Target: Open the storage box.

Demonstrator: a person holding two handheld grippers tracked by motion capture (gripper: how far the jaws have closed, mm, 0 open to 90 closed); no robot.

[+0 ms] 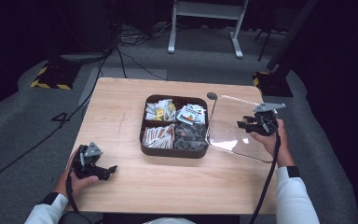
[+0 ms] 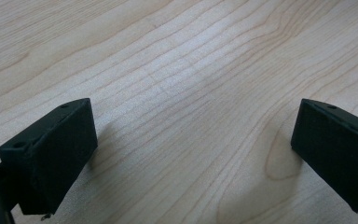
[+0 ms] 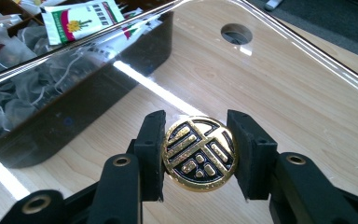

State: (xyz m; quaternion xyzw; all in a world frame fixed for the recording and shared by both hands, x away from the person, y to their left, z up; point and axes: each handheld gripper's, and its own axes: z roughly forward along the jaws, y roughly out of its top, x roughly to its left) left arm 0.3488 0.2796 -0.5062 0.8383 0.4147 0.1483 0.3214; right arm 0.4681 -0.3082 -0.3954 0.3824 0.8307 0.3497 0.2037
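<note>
A pale wooden counter [image 1: 121, 107] with visible grain stands on grey carpet [image 1: 23, 112] in a dark room. Using the dark box [image 1: 174, 150] near the middle of the counter as the landmark: it is a rounded square box split into four compartments, holding paper packets and tea bags, among them a white sachet with a red and green print [image 3: 81, 18] in a far compartment.

Just beside the box, on its right, lies a clear lid [image 1: 223, 122], flat on the counter with one edge tilted up against the box wall. The wood shows through it, and a round hole [image 3: 236, 33] sits near its far end. On the lid is a round gold and black knob [image 3: 199, 154] with an ornamental pattern. The right gripper [image 3: 196, 156] is closed on this knob, one black jaw pressing each side of it, to the right of the box. The person's right hand [image 1: 272, 137] holds that gripper over the lid, a black cable [image 1: 266, 182] trailing back along a white sleeve [image 1: 298, 200].

The left gripper [image 1: 103, 171] is well apart from the box, toward the near left corner of the counter, held low by the left hand [image 1: 77, 182]. Its jaws stand wide apart with bare wood between them, holding nothing.

Beyond the counter, behind the box, a white metal frame [image 1: 205, 23] stands on the carpet, black cables [image 1: 130, 56] run across the floor, and yellow and black striped blocks [image 1: 51, 77] sit at the far left.
</note>
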